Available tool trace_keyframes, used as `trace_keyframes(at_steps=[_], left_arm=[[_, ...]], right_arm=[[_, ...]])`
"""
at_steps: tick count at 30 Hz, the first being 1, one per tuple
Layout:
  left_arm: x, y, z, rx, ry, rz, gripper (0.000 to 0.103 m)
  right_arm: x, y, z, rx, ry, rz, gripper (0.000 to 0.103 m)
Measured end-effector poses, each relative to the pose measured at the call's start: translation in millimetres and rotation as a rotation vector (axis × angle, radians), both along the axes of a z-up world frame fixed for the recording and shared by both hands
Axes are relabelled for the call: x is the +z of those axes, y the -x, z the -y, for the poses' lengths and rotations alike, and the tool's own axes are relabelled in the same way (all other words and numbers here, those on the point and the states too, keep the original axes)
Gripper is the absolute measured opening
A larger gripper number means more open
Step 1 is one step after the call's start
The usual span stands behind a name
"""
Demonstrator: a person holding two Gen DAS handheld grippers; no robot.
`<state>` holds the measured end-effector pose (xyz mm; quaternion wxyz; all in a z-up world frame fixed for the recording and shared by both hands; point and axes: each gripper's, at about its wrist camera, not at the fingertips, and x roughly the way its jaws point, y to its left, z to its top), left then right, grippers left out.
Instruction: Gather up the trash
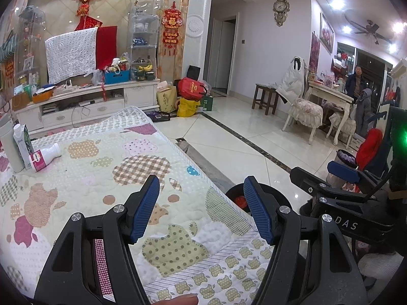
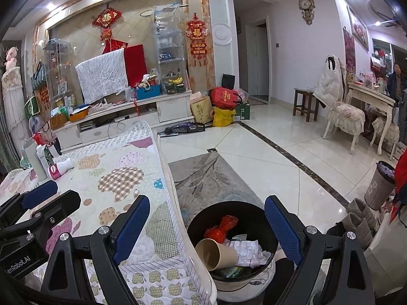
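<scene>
A black trash bin stands on the floor beside the quilted table. It holds a paper cup, a red wrapper and crumpled white paper. My right gripper is open and empty above the bin. My left gripper is open and empty over the table's near right edge. A pink-labelled white bottle lies on its side at the table's far left, next to a milk carton and a white cylinder. The bin's rim shows in the left wrist view.
A grey rug lies on the tiled floor by the table. A second, patterned bin and boots stand at the right. A TV cabinet, bags, chairs and a person are farther off.
</scene>
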<state>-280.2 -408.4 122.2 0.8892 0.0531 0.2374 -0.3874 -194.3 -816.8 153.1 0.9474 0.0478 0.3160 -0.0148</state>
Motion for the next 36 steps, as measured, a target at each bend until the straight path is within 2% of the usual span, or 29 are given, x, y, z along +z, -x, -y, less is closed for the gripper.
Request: trace_keyframes(at_steps=[36], left_arm=[[-9, 15, -4, -0.027, 0.0, -0.018, 0.068]], right_arm=[[-11, -1, 0, 0.013, 0.002, -0.028, 0.09]])
